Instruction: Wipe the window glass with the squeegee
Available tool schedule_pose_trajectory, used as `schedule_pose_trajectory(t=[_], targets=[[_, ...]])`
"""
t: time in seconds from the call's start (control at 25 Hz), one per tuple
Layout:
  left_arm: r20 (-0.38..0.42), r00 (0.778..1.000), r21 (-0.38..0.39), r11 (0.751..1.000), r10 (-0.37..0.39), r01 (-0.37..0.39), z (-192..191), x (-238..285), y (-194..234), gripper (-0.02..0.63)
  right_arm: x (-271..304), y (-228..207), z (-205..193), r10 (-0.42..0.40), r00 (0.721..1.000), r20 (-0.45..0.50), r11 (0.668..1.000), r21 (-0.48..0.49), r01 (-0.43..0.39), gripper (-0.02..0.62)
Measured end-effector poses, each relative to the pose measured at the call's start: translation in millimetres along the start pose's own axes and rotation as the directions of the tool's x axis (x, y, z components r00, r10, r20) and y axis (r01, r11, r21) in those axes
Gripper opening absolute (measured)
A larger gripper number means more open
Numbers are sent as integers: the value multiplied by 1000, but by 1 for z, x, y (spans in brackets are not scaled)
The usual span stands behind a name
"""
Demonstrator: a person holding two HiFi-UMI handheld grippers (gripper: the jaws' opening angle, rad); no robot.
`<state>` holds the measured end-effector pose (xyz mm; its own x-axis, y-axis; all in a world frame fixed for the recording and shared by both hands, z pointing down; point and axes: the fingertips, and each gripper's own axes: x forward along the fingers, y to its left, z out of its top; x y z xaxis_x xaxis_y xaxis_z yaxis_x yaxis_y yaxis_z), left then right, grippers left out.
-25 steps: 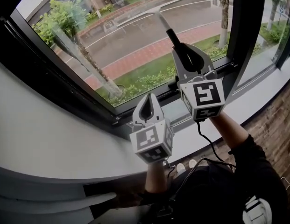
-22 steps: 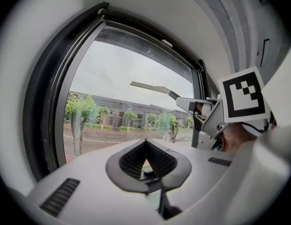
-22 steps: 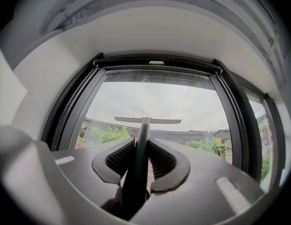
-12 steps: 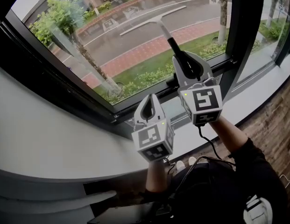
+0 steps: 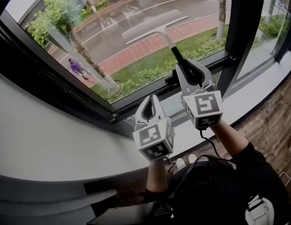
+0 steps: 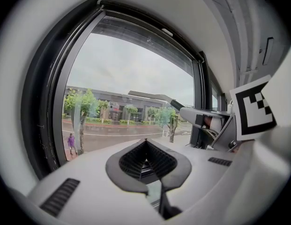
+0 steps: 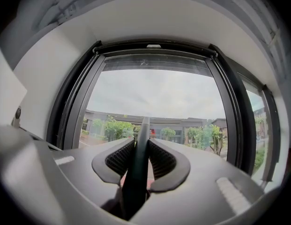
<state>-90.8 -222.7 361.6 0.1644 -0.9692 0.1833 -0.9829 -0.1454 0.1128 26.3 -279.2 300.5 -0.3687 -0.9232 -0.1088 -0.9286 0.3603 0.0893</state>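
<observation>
A squeegee (image 5: 160, 30) with a long pale blade and a dark handle lies against the window glass (image 5: 112, 41). My right gripper (image 5: 188, 65) is shut on its handle, and the right gripper view shows the dark handle (image 7: 139, 163) pinched between the ribbed pads. The blade sits in the lower middle of the pane, slanting up to the right. My left gripper (image 5: 148, 108) hovers lower, near the sill, shut with nothing between its jaws. In the left gripper view the squeegee (image 6: 152, 96) and the right gripper (image 6: 206, 116) show at the right.
A black window frame (image 5: 56, 86) borders the pane, with a vertical black mullion (image 5: 236, 32) at the right. A pale sill (image 5: 65, 144) runs below. Outside are a road, trees and a person in purple (image 5: 77, 68). A cable (image 5: 206, 144) hangs from the right gripper.
The squeegee blade has slid down the glass as my right gripper lowered toward the sill. The left gripper has stayed nearly still. A person in purple has come into view outside.
</observation>
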Motion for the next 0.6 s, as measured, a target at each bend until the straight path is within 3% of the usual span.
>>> schedule_pose_trajectory(t=[0.6], targets=[[-38, 999, 16, 1000, 1, -1, -26, 5, 5, 2, -9, 7, -52, 3, 993, -114, 1000, 28, 0, 95]])
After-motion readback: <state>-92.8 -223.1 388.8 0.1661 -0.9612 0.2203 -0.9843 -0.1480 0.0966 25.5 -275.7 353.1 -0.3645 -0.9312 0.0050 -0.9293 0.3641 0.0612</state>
